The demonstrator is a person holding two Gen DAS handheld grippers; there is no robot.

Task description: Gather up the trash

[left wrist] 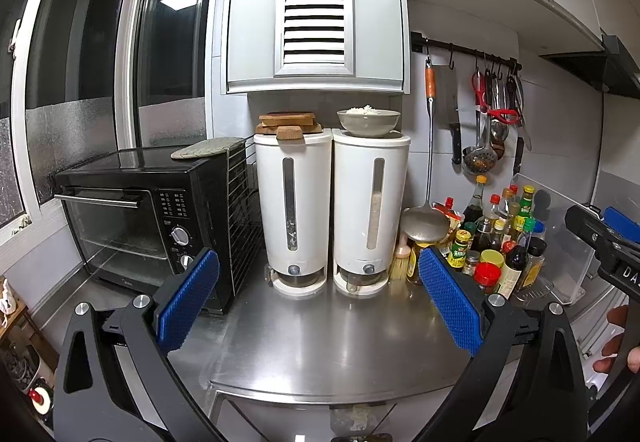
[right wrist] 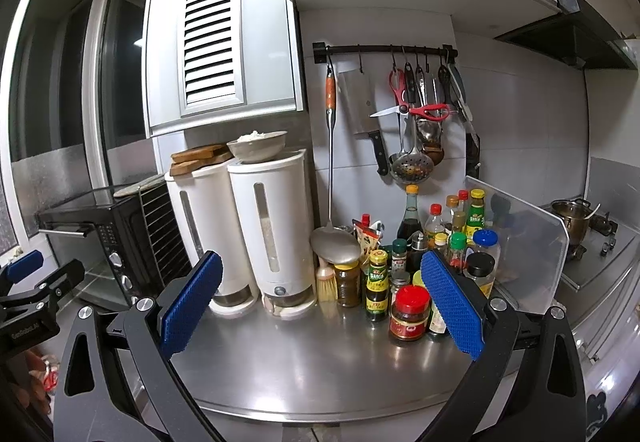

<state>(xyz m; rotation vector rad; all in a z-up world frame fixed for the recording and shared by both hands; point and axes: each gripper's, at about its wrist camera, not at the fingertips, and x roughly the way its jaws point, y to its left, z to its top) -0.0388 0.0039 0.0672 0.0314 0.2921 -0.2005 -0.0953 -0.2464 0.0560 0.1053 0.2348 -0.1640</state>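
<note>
My left gripper [left wrist: 318,256] hangs open over the front of a steel counter [left wrist: 320,342], nothing between its blue pads [left wrist: 188,302]. It faces two white grain dispensers [left wrist: 332,210]. My right gripper [right wrist: 320,258] is also open and empty, a little to the right, facing a cluster of condiment bottles [right wrist: 420,262]. Each gripper shows at the edge of the other's view: the right gripper [left wrist: 604,230] and the left gripper [right wrist: 36,274]. I make out no loose trash on the counter. Something pale and crumpled [left wrist: 356,418] lies below the counter's front edge; I cannot tell what it is.
A black toaster oven [left wrist: 140,218] stands at the left with a wire rack against it. A bowl of rice [left wrist: 368,120] and wooden boards [left wrist: 288,124] top the dispensers. Utensils hang on a wall rail [right wrist: 400,50]. A clear splash guard [right wrist: 520,242] screens a stove with a pot [right wrist: 572,222].
</note>
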